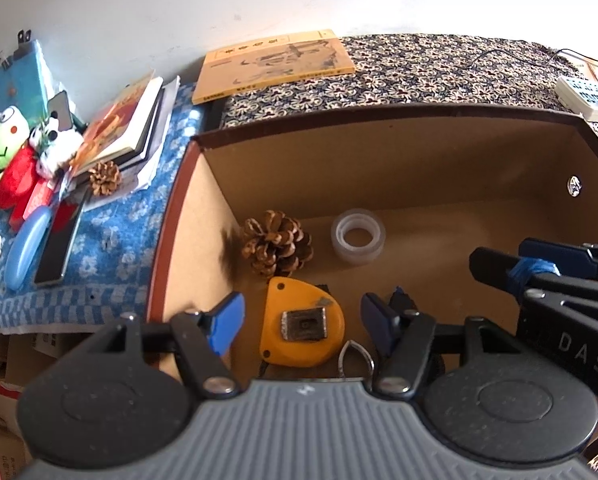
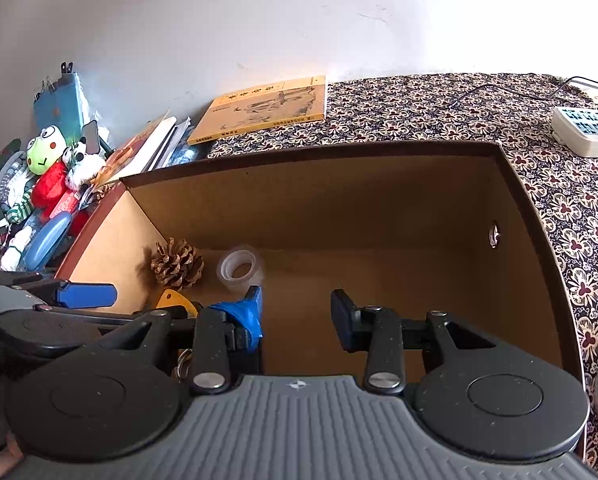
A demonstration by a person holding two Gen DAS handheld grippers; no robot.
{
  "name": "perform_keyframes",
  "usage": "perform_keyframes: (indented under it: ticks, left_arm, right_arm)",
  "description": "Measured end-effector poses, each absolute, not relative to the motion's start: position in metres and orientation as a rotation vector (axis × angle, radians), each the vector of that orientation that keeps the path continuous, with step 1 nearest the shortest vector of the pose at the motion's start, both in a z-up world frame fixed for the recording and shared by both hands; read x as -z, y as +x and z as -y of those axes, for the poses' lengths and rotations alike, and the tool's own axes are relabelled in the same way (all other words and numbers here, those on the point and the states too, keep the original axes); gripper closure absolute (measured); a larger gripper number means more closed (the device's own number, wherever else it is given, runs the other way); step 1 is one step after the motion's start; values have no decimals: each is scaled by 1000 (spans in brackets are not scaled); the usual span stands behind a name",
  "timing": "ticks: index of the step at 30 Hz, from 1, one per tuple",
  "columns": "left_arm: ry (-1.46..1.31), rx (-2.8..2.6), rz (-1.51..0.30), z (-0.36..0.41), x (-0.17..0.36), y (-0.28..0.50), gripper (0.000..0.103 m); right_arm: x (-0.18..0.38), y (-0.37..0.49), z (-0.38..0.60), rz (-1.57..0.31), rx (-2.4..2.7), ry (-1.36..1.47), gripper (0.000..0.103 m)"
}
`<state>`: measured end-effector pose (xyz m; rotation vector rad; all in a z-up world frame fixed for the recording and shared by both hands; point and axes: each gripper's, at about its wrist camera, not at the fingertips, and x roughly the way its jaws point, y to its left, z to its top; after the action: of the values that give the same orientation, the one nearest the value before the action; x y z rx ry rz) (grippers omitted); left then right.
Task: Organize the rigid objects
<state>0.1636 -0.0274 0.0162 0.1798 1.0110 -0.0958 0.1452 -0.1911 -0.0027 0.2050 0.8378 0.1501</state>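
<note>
From the left wrist camera, the left gripper point(image 1: 301, 322) hangs over an open brown box point(image 1: 379, 168), its blue-padded jaws spread wide and gripping nothing. Between the jaws, on the box floor, lies a yellow tape measure point(image 1: 303, 322) with its metal clip facing up; the pads stand clear of it on either side. Just behind it sits a pine cone point(image 1: 278, 242) close to the box's left wall, and to its right a clear tape roll point(image 1: 358, 236). A metal ring point(image 1: 355, 356) shows at the tape measure's near right edge. The right gripper point(image 1: 539, 268) reaches in from the right. Outside the box, on a blue cloth point(image 1: 111, 232) to the left, are a frog toy point(image 1: 3, 138), stacked books point(image 1: 131, 120) and a second cone point(image 1: 105, 178). A yellow book point(image 1: 275, 64) lies behind the box. From the right wrist camera, the right gripper point(image 2: 297, 314) is also over the box point(image 2: 339, 196), jaws apart and empty, above bare floor. The cone point(image 2: 177, 263) and roll point(image 2: 241, 268) sit beyond its left finger; a sliver of the tape measure point(image 2: 175, 300) shows near the left gripper's blue pad point(image 2: 87, 295). A power strip point(image 2: 585, 130) rests on the patterned cloth point(image 2: 439, 108) at far right.
</note>
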Motion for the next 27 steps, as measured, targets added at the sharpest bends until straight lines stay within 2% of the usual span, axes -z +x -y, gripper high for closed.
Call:
perform_keyframes:
  ticks: [27]
  left_arm:
    - [147,52,-1003,19,-44,130,38]
  right_arm:
    - [-29,111,194,-811,-165,216,82]
